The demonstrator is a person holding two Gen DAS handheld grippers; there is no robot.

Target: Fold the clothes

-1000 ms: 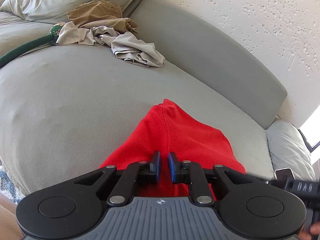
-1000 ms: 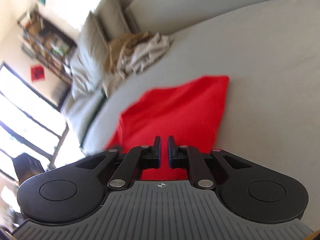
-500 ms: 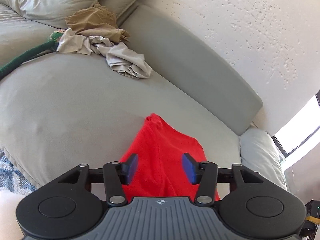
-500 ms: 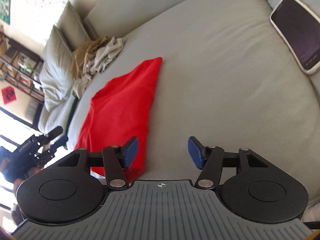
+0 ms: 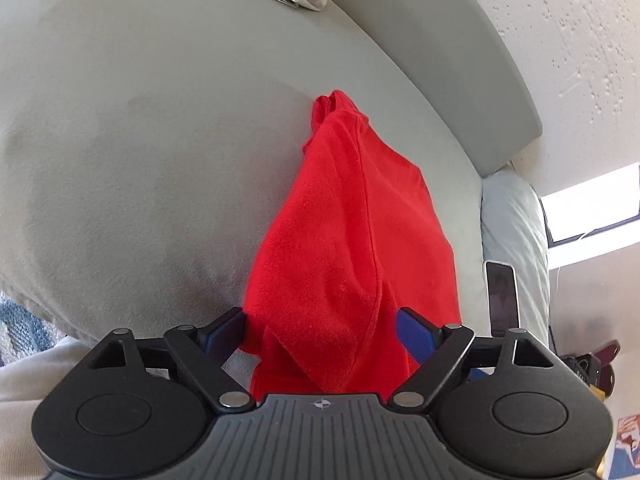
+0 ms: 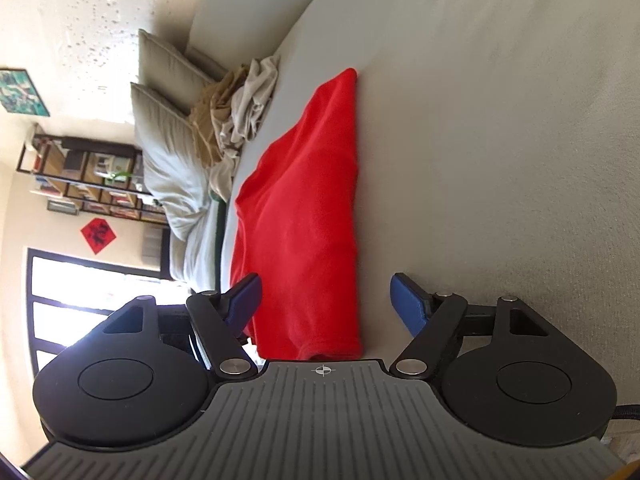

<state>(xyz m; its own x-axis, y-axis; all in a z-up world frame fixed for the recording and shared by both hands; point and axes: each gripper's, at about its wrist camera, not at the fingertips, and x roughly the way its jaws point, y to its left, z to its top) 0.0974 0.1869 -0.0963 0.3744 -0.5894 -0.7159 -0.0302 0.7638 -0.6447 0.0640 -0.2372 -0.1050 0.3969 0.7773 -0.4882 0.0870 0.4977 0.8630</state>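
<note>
Red garment lies as long narrow strip on grey sofa seat. Left gripper, right gripper both spread wide, holding nothing. For any grab: pinch all layers at near hem, keep edges aligned.

Black grippers, blue fingers, ribbed grey housings, silver screws

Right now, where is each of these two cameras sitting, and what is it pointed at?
Left wrist: on the left gripper, looking along its open fingers over the red garment toward the sofa back; phone at right.
Right wrist: on the right gripper, fingers open, looking along the garment toward pillows and a bookshelf.
Shared: the garment, the sofa, the clothes pile.
</note>
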